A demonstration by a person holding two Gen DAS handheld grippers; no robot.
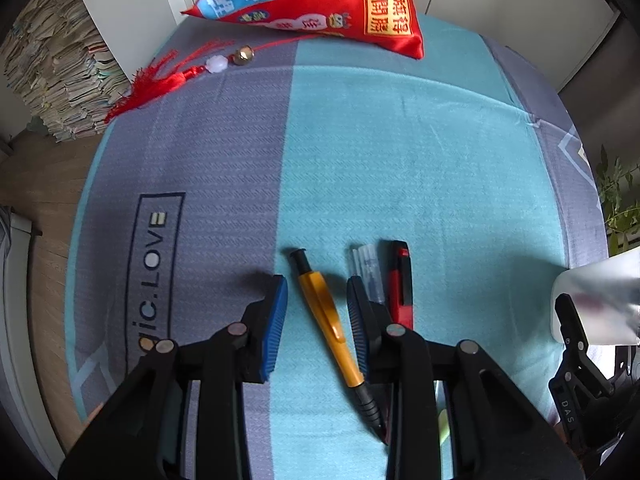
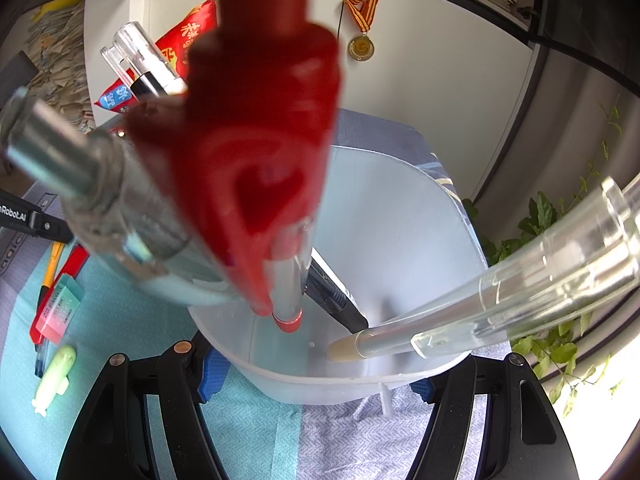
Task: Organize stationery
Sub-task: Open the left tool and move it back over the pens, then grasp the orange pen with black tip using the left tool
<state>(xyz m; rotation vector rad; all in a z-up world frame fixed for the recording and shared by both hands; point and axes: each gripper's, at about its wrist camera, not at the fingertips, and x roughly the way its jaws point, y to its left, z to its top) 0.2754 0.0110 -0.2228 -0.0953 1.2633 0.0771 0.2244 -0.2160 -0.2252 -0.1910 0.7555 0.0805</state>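
One orange pen (image 1: 326, 316) (black tip, black plunger) between spread left tool (image 1: 316, 324), right tool (image 2: 316, 384) clamping translucent cup (image 2: 400, 240)

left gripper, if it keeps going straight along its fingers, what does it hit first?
Most likely the orange pen: it lies on the cloth between the open fingers of the left gripper, which points steeply down at it. Depth is unclear; no contact shows yet.

teal and grey cloth, bright pens on it

the cloth (image 1: 400, 160) is teal with a grey herringbone band and dark lettering; on it lie an orange pen (image 1: 326, 320) with black ends and a red-and-black pen (image 1: 401, 280). the cushion (image 1: 320, 0) is red satin with yellow and blue patches. the cup (image 2: 400, 240) looks frosted white, the blurred pen (image 2: 260, 160) red.
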